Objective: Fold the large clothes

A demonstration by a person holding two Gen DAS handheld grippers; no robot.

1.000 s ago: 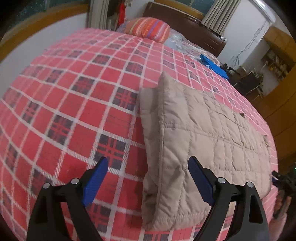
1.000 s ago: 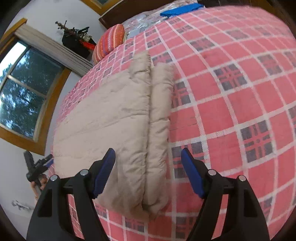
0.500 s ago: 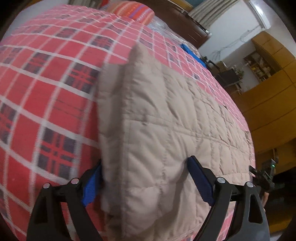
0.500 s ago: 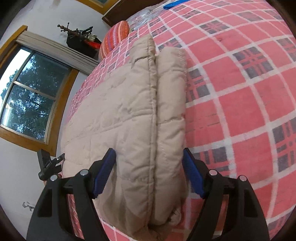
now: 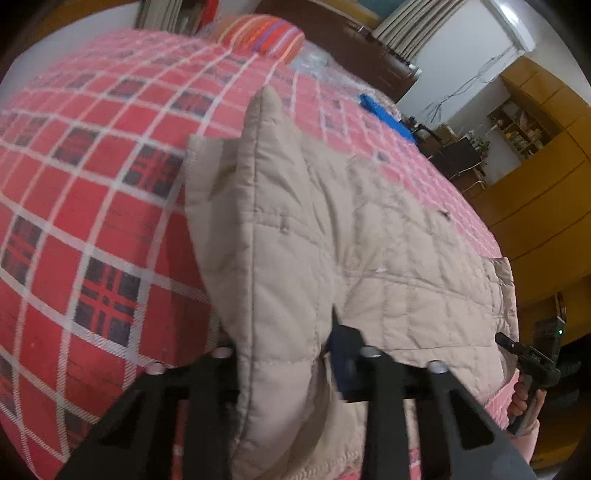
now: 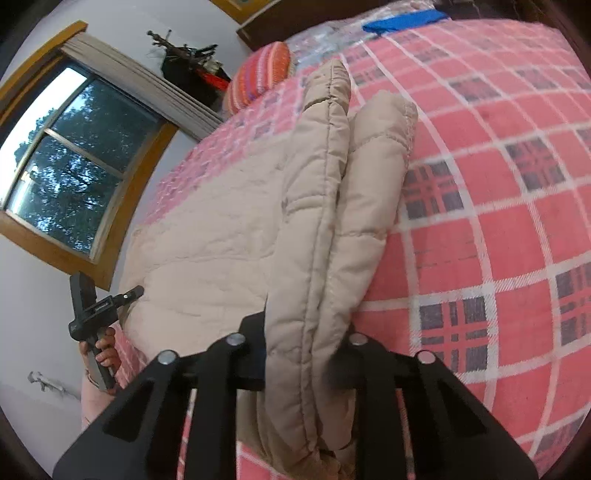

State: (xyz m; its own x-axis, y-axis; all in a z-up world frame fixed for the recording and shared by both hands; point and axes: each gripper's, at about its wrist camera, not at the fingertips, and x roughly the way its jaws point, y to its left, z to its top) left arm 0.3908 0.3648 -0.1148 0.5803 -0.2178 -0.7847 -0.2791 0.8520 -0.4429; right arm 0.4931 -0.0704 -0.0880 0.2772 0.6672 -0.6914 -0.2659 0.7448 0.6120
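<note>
My left gripper [image 5: 280, 354] clamps near-left edge of beige quilted jacket [image 5: 369, 240]. My right gripper [image 6: 303, 350] pinches its stacked right-edge layers. Jacket lies partly folded on red plaid bedspread [image 5: 92, 184]. Striped pillow [image 5: 266, 35] and blue cloth [image 6: 402, 20] at far end.

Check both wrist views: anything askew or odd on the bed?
Nothing stands out. The left hand-held gripper and right hand-held gripper are each shut on an end of the beige quilted jacket, pinched up in ridges over the plaid bedspread. The striped pillow lies at the head.
</note>
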